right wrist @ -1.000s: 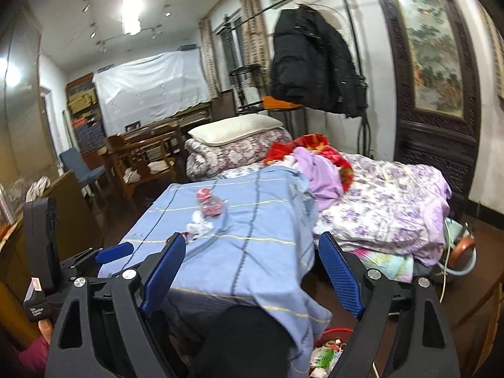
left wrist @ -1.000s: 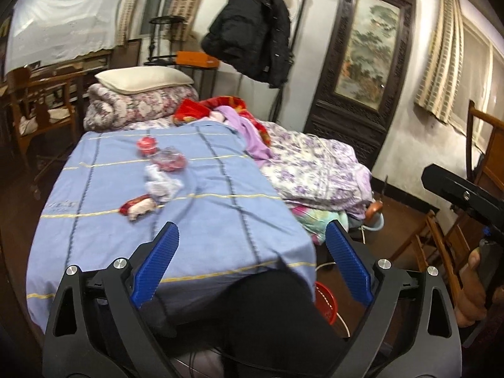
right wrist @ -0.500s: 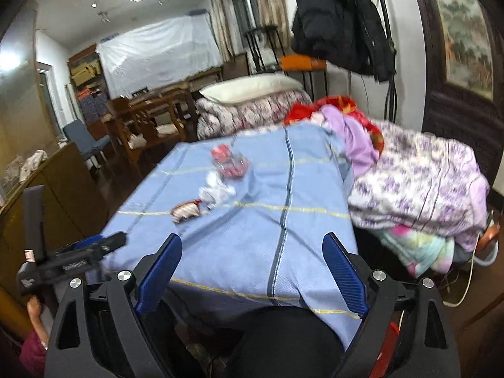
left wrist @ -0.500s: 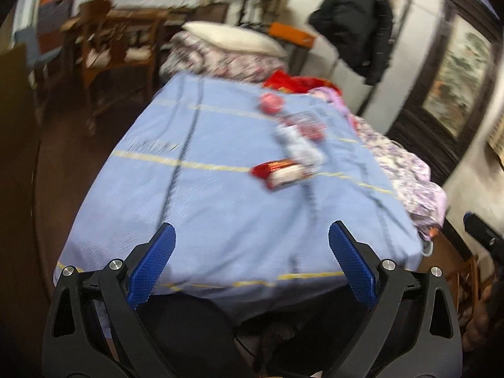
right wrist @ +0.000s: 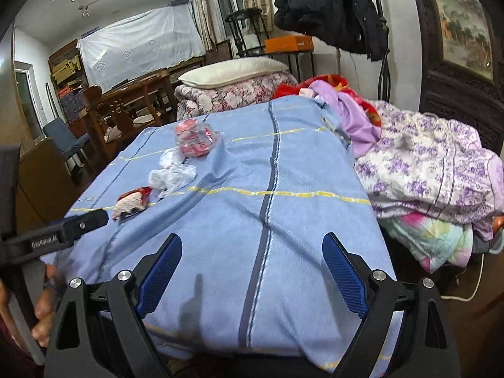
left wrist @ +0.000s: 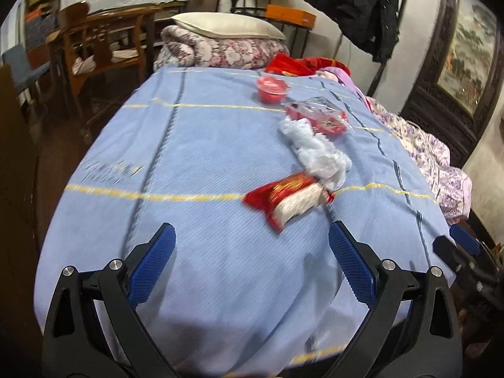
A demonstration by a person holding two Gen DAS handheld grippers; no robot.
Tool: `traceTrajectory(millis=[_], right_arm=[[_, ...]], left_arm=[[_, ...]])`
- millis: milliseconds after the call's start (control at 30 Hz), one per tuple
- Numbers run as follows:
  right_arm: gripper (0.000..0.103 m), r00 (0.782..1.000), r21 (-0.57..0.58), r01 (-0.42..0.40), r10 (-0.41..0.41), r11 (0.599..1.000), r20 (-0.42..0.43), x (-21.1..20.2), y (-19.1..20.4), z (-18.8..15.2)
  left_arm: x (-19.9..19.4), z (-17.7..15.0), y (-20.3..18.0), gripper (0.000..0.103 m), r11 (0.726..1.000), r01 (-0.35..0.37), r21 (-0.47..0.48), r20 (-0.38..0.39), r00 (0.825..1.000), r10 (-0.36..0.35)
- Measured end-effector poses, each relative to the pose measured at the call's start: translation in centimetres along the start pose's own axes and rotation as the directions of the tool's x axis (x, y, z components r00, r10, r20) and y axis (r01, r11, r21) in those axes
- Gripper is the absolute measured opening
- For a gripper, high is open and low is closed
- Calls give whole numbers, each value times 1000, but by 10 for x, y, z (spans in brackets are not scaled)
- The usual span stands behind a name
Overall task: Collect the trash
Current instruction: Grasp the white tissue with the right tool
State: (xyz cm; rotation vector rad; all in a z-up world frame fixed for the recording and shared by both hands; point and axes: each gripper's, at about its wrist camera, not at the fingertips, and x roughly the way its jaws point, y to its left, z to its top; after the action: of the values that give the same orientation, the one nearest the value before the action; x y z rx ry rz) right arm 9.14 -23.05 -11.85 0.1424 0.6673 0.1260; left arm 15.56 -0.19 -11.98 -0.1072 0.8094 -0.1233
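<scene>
Several pieces of trash lie in a row on the blue bedspread (left wrist: 195,163). Nearest is a red and white snack wrapper (left wrist: 288,200), also in the right wrist view (right wrist: 132,203). Behind it lie crumpled white paper (left wrist: 318,152), a clear plastic bag with red contents (left wrist: 318,115) and a small red cup (left wrist: 271,89). My left gripper (left wrist: 252,249) is open and empty, hovering just short of the wrapper. My right gripper (right wrist: 252,256) is open and empty over the bedspread (right wrist: 267,208), right of the trash.
A pile of purple floral bedding (right wrist: 434,163) lies to the right of the bedspread. A rolled quilt and pillow (left wrist: 226,41) sit at the far end. Wooden chairs (left wrist: 100,50) stand at the left. A black coat (left wrist: 356,9) hangs behind.
Both grippers have moved forward over the bedspread. The left one has swung left and down, so the wrapper now lies close in front of it. Both stay open.
</scene>
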Motion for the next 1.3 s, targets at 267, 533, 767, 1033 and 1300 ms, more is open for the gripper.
traceTrajectory(millis=[267, 533, 767, 1033, 1300], right_arm=[[89, 999, 49, -26, 27, 998, -23, 16, -10, -3], [89, 999, 50, -39, 40, 998, -19, 18, -10, -6], [89, 999, 40, -37, 38, 999, -19, 18, -9, -7], [89, 996, 27, -87, 87, 996, 11, 12, -1, 4], [68, 985, -101, -170, 168, 980, -30, 44, 54, 51]], left_arm=[[35, 25, -19, 94, 999, -32, 24, -35, 999, 33], [34, 16, 22, 96, 994, -80, -69, -35, 996, 78], [19, 3, 32, 96, 986, -118, -122, 76, 989, 128], [13, 1, 44, 96, 982, -29, -186, 108, 993, 50], [10, 0, 42, 96, 985, -26, -169, 134, 990, 49]])
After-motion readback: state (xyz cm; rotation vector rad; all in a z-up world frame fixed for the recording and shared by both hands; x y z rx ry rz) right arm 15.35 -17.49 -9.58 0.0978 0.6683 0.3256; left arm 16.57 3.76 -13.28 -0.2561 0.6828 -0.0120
